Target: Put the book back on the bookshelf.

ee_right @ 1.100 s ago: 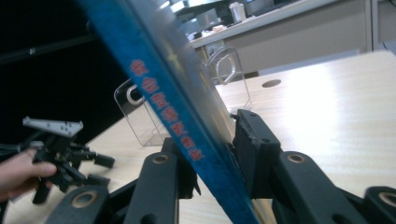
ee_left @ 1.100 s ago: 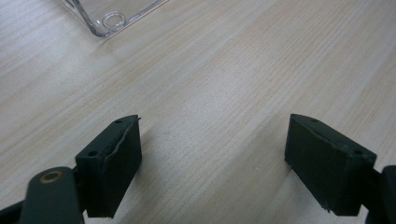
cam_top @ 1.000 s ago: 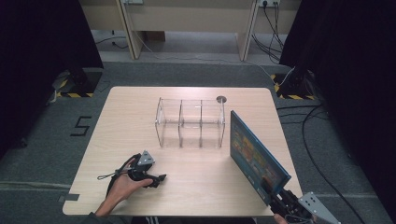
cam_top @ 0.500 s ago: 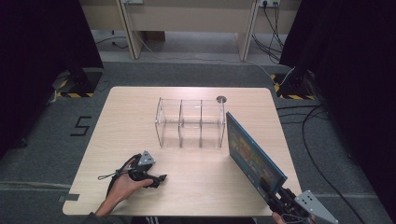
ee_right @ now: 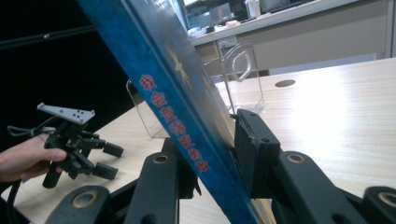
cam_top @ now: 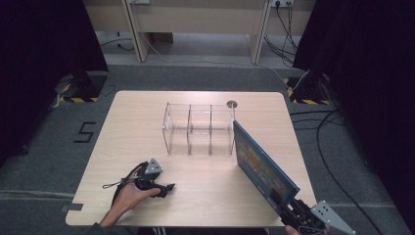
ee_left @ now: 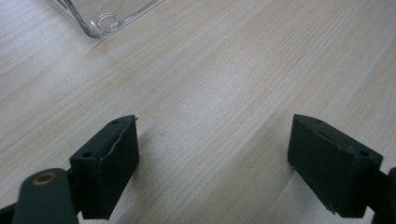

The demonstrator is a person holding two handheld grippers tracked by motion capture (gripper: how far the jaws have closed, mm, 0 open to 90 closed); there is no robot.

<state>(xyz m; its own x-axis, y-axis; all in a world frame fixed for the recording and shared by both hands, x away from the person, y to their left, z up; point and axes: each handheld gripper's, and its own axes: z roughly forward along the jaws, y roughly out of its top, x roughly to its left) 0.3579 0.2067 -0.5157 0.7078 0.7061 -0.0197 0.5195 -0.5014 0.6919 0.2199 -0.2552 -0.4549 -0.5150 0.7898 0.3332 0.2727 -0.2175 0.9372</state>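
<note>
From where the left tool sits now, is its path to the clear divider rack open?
Probably yes: the left tool, jaws open, rests on bare table in front of the clear rack; the blue book stays off to the right.

The table (cam_top: 205,196) is pale wood with fine straight grain, and the divided rack (cam_top: 198,128) at its middle is clear, colourless plastic. The book (cam_top: 262,164) at the near right has a deep blue cover with small multicoloured pictures and red characters down its spine. Both grippers, left (cam_top: 164,190) and right (cam_top: 292,210), are black, each topped by a grey plate.

Pale matt wood-grain table (cam_top: 205,196) — clear glossy plastic rack (cam_top: 198,128) — glossy blue book cover (cam_top: 262,164).
</note>
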